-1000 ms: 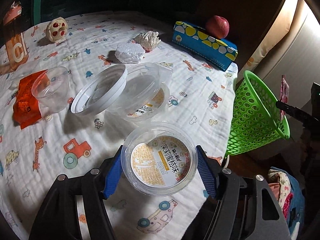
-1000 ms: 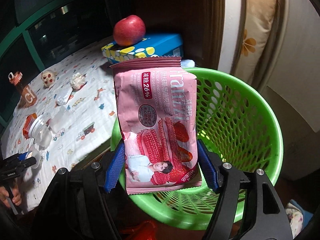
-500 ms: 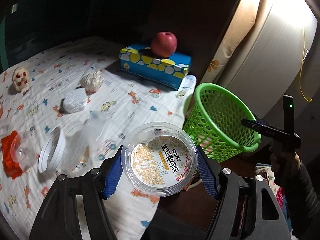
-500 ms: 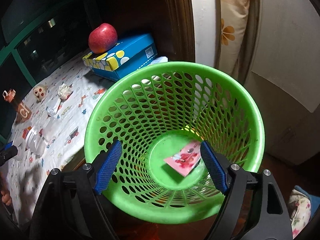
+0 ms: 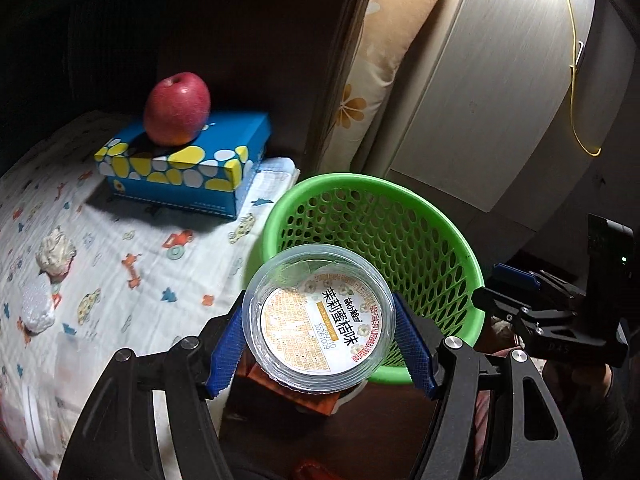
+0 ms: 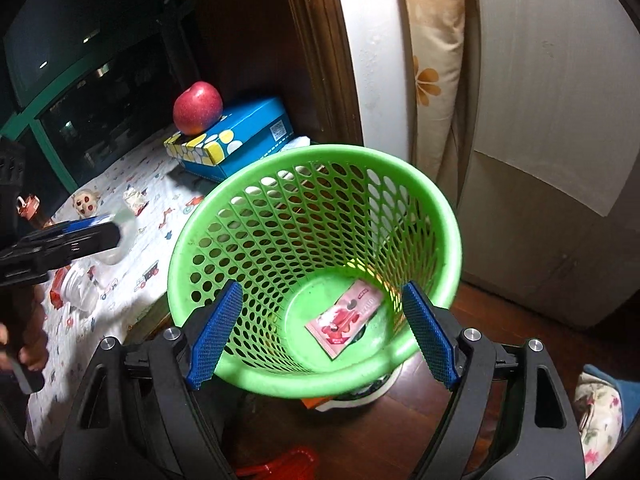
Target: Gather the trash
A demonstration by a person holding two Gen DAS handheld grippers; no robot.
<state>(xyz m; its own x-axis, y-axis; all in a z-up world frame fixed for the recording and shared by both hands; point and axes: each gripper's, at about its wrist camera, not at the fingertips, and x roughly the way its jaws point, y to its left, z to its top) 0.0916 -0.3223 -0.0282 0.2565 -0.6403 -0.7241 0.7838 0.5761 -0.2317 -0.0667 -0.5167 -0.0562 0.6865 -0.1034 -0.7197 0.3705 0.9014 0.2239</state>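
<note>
In the left wrist view, a clear plastic cup (printed label facing the camera) is held between the blue pads of the left tongs, which are closed on its sides. The cup is seen in front of the near rim of the green basket, just off the bench edge; whether it is yet over the opening cannot be told. If it is released here, the rim may be struck and the cup may be dropped to the floor. The smooth round wall may also slip between the pads if grip is eased early.

In the right wrist view, the right tongs are spread wide and nothing is held; the basket rim is framed between the pads. A pink snack wrapper lies on the basket bottom. The left tongs are seen at the left, near the rim, so a collision between the two tools is possible if both are kept at the basket.
</note>
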